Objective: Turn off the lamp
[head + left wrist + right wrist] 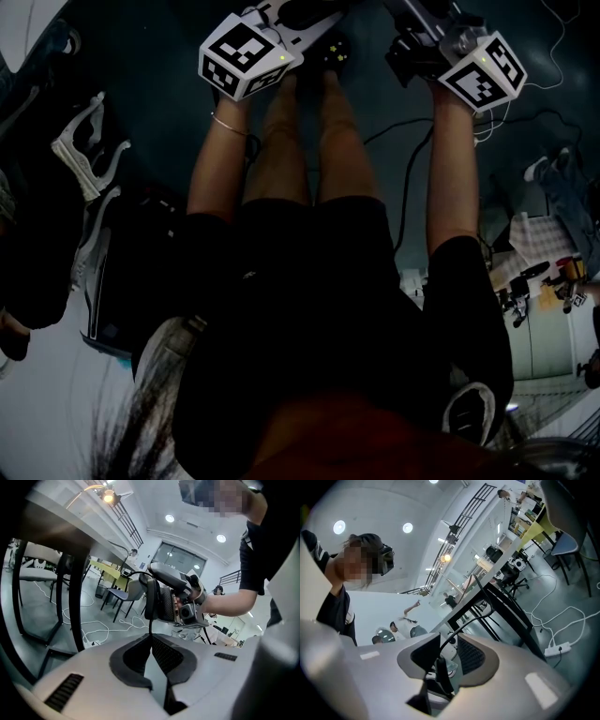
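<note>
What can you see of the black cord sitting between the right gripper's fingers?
The black cord is thin. In the right gripper view it curves down from the desk into the right gripper, where it thickens into a long black piece, likely an inline switch. The fingers stand apart around that piece; it sits nearer the image-left one. In the left gripper view the cord hangs straight down from the right gripper, and the left gripper has its fingertips closed on it.

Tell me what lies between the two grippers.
A thin black cord runs from the right gripper down to the left gripper, whose jaw tips close on it. The left gripper view shows it, with nothing else between.
</note>
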A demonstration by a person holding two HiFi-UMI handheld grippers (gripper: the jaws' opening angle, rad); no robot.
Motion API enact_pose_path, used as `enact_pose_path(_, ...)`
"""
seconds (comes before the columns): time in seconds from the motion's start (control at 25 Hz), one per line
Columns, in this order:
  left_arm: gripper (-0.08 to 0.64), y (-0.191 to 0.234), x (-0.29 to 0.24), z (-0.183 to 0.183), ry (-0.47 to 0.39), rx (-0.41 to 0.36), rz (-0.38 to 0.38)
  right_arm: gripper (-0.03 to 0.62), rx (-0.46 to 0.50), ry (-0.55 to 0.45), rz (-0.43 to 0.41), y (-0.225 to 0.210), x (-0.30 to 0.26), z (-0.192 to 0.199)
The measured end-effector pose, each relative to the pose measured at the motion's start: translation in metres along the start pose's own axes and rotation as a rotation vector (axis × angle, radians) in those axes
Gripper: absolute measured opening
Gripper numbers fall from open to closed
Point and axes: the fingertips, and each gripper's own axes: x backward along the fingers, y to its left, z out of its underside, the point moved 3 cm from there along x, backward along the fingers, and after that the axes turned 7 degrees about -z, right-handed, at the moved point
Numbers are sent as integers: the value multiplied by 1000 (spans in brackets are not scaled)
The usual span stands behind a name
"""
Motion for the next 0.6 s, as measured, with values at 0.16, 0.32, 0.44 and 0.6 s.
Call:
enact_pose_path(0.16, 18, 1, 3, 2, 5, 12, -9, 135, 13, -89, 28, -2, 7, -9)
enact_pose_path(0.32, 18, 7, 9, 0, -4, 11, -39, 149, 34, -107, 31, -2, 10, -12)
enact_pose_path(0.44, 18, 9, 10, -1, -12, 10, -37, 167, 39, -80, 24, -2, 9, -6)
enact_pose_path(0.6, 18, 8, 10, -4, -5, 1, -50, 196, 55, -34, 27, -2, 8, 6)
